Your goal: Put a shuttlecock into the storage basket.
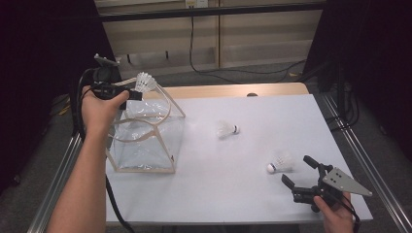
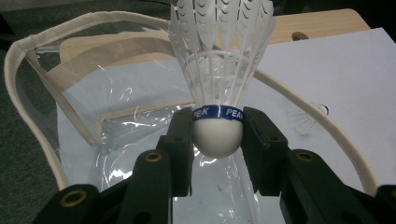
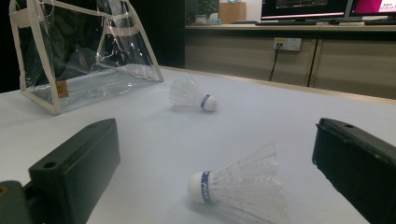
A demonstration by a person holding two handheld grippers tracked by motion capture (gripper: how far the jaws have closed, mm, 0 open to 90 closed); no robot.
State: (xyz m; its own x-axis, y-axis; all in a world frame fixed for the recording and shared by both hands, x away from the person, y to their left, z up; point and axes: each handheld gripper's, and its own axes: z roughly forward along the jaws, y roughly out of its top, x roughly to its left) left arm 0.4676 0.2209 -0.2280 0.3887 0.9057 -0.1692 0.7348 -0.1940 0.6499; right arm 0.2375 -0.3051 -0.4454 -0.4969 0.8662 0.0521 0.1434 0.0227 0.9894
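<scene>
Shuttlecocks are being handled at a white table (image 1: 233, 194), and a clear bag (image 1: 145, 141) with cream trim is stood near the left edge of the table, its mouth open upward.

One shuttlecock (image 1: 145, 82) is gripped by the left gripper (image 1: 131, 93) above the far side of the bag mouth. In the left gripper view the round white cork of this held shuttlecock (image 2: 218, 84) is clamped between the two black pads, which are pressed on both sides just under the blue band, and the feathers are pointed away from the jaws. The bag opening and its cream handle (image 2: 28, 93) are seen below and behind it.

The right gripper (image 1: 300, 171) is kept near the right front corner of the table, and its jaws are spread wide with nothing between the pads. A second shuttlecock (image 1: 280, 162) is lying on its side on the table just beyond these jaws, not touched by them; in the right gripper view it is seen between the two pads (image 3: 243, 191), cork to the left.

A third shuttlecock (image 1: 226, 129) is lying on its side near the middle of the table, well apart from both grippers, between the bag and the second one.
</scene>
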